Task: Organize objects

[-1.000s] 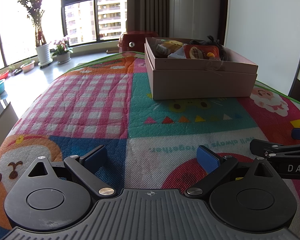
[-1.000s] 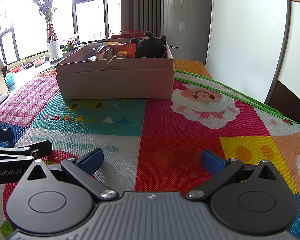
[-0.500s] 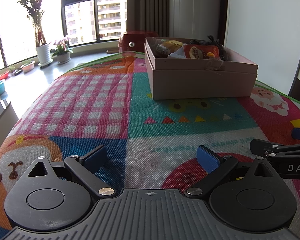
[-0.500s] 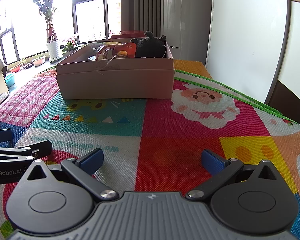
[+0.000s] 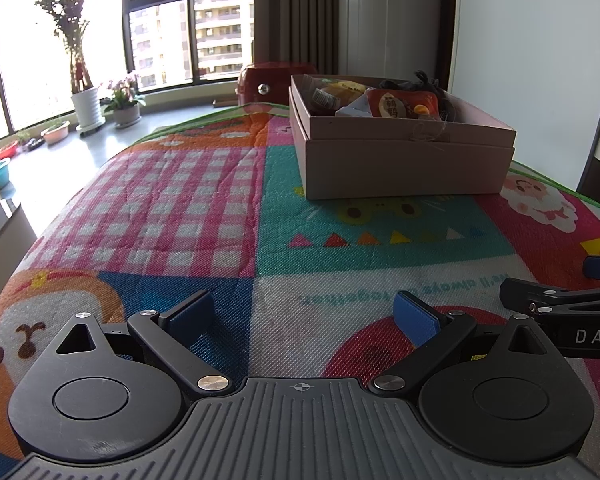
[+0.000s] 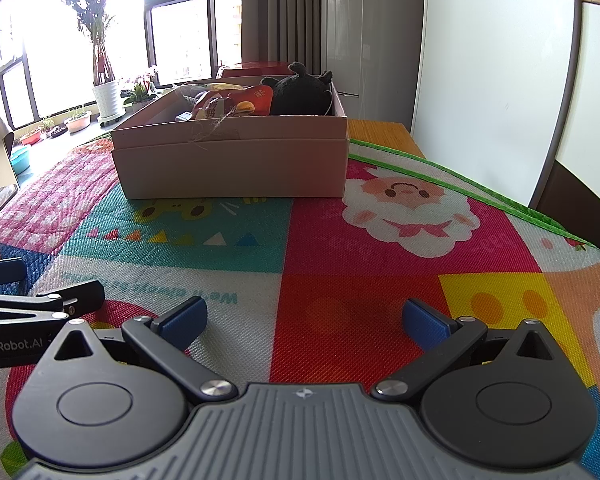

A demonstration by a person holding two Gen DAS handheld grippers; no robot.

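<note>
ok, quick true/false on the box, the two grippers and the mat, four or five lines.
1. Both grippers are open and hold nothing. True: left gripper, right gripper.
2. The box is shut with a lid. False: it is open, with things showing inside.
3. A black plush toy lies in the box. True.
4. A red packet lies on the mat. False: it is in the box.
</note>
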